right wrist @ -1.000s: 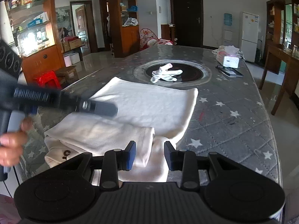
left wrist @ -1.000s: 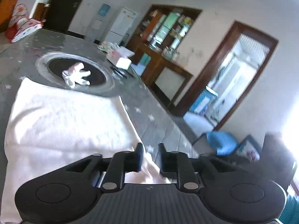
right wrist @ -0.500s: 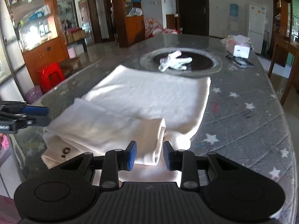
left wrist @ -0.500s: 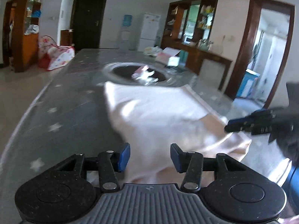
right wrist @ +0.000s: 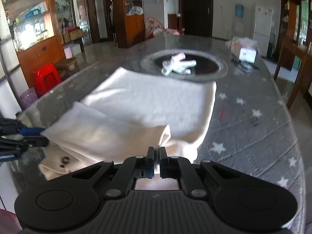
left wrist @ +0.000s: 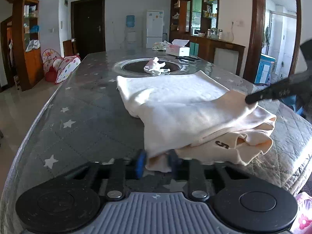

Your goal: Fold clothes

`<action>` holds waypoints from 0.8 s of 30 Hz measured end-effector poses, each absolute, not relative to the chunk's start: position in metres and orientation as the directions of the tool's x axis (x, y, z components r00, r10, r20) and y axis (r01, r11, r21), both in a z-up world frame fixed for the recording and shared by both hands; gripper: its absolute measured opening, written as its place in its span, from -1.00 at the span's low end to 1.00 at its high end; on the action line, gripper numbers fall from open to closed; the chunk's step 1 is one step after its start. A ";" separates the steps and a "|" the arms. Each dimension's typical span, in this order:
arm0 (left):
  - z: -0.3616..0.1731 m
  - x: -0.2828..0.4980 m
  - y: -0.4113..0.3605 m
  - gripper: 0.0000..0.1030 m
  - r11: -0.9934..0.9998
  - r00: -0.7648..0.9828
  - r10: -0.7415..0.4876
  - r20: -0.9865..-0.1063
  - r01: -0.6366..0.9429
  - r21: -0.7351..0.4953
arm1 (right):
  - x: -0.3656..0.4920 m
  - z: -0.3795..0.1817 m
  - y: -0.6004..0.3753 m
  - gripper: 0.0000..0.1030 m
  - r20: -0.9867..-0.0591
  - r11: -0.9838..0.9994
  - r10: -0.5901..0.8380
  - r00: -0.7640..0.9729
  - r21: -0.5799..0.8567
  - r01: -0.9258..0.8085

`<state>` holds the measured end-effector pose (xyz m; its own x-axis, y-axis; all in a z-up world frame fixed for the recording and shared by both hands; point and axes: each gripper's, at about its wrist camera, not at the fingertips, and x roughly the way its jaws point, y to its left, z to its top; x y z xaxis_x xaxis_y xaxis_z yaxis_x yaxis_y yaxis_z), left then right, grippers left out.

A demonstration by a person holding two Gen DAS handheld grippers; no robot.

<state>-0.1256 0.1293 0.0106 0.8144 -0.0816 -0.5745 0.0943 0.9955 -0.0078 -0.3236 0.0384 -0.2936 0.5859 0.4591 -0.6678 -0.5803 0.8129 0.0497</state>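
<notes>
A cream garment [left wrist: 175, 107] with a dark printed mark lies partly folded on the grey star-patterned table [left wrist: 87, 117]. My left gripper [left wrist: 157, 162] is at the folded layer's near corner; its jaws are closing, with the cloth bunched between the blue pads [left wrist: 140, 162] and touching both. In the right wrist view my right gripper [right wrist: 157, 157] is shut on the edge of the garment [right wrist: 146, 101]. From the left wrist view, that right gripper [left wrist: 251, 100] meets the fold's far right corner. The left gripper [right wrist: 29, 136] shows at the fold's left corner.
A crumpled white cloth [left wrist: 155, 68] lies on a round black plate [left wrist: 134, 67] set into the table beyond the garment. A tissue box [left wrist: 178, 49] stands at the far end. The table's rounded edge runs close on both sides. A red stool [right wrist: 45, 78] stands on the floor.
The left gripper swung round to the fold's near corner and its jaws closed onto the cloth. The right jaws went from apart to shut on the garment edge.
</notes>
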 end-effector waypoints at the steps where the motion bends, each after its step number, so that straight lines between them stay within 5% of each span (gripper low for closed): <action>1: 0.011 -0.127 0.128 -0.71 0.995 0.817 -0.079 -0.570 0.098 0.002 | -0.329 -0.287 0.038 -0.93 -0.656 0.811 0.461 0.598 0.037 -0.584; 8: 0.011 -0.131 0.130 -0.77 0.992 0.806 -0.110 -0.582 0.129 -0.009 | -0.332 -0.296 0.035 -0.84 -0.714 0.804 0.430 0.553 0.025 -0.594; 13: 0.023 -0.130 0.140 -0.64 0.987 0.786 -0.143 -0.602 0.155 -0.032 | -0.328 -0.290 0.029 -0.83 -0.686 0.814 0.441 0.579 0.033 -0.581; 17: 0.043 -0.120 0.150 -0.34 0.984 0.803 -0.175 -0.569 0.158 -0.080 | -0.319 -0.284 0.032 -0.83 -0.660 0.808 0.456 0.597 0.025 -0.589; 24: 0.053 -0.065 0.136 -0.33 0.970 0.818 -0.244 -0.520 0.196 -0.147 | -0.302 -0.300 0.057 -0.83 -0.666 0.783 0.482 0.569 0.037 -0.621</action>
